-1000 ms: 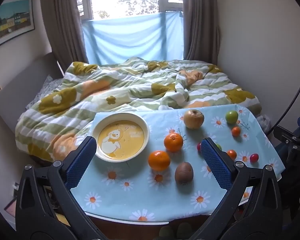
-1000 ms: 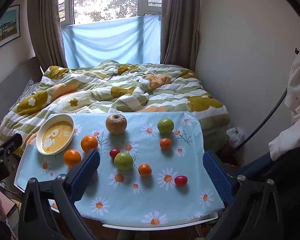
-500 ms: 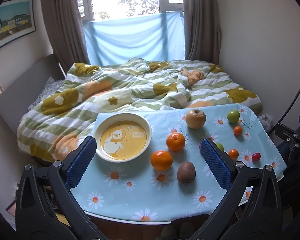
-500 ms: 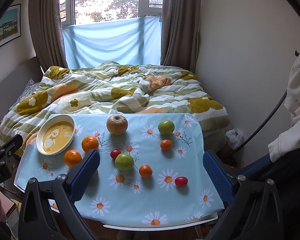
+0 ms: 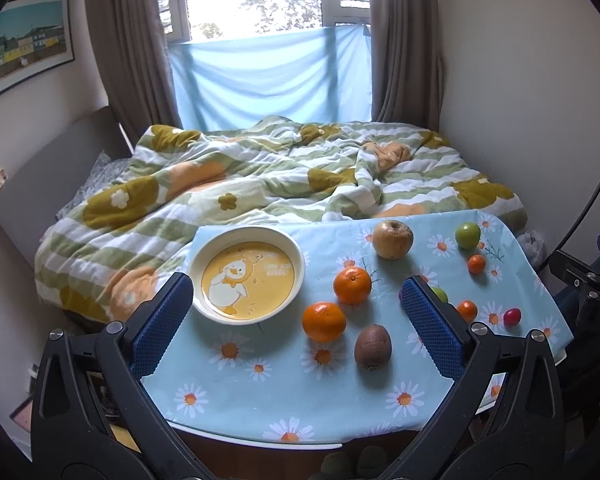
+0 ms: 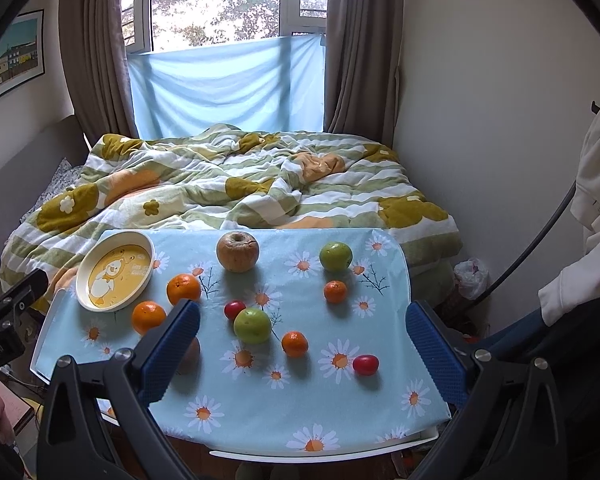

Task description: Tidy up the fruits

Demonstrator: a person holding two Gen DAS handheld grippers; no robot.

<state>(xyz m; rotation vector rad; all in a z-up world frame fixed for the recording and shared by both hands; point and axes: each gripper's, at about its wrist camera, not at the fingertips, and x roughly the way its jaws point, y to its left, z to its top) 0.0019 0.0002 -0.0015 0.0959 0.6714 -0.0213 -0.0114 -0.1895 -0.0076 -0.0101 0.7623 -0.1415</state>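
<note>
Plate [image 5: 247, 276] left on table [image 5: 260, 400]; fruits [image 6: 253, 325] scattered right.

A matt light-blue daisy-print cloth [image 6: 260, 396] covers the surface. The round cream-and-yellow plate [image 5: 247, 276] looks glossy and smooth. The brown oval kiwi [image 5: 373, 347] is rough and dull.

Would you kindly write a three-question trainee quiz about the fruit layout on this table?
1. True or false: the white-rimmed yellow duck bowl already holds fruit.
2. How many small red fruits lie on the daisy-print blue tablecloth?
3. Which fruit lies nearest the bowl: A the brown kiwi, B a large orange, C the far green apple?

Key: 1 false; 2 two; 3 B.
</note>
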